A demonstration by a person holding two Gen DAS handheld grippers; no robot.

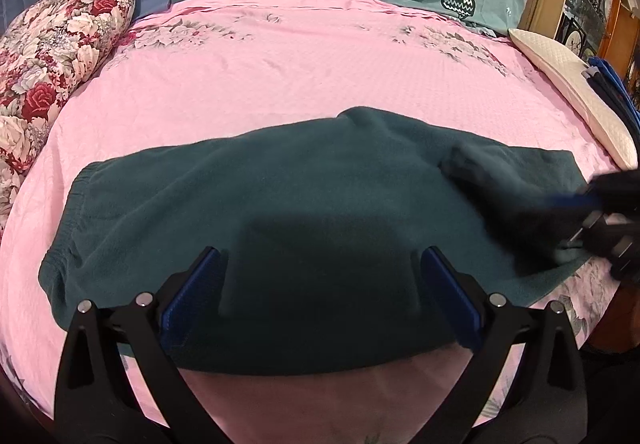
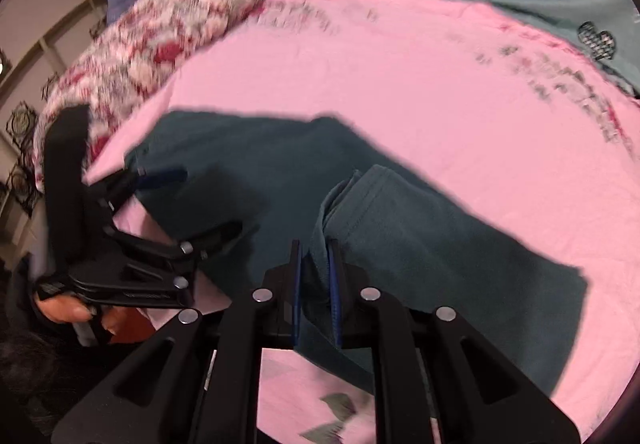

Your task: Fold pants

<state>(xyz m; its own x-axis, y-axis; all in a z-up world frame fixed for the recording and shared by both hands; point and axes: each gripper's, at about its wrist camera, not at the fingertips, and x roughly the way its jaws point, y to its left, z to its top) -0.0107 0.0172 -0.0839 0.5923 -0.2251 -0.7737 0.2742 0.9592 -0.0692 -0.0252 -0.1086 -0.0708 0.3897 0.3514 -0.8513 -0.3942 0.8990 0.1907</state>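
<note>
Right wrist view: our right gripper (image 2: 316, 276) pinches a fold of the teal pants (image 2: 420, 240) lying on the pink bedspread (image 2: 420, 84); our left gripper (image 1: 320, 276) hovers spread above them.

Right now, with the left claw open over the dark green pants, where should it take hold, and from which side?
Take the elastic waistband at the pants' left end, coming from the near bed edge. It is a thick, bunched hem lying flat on the pink sheet, opposite the leg hem the right claw pinches.
</note>
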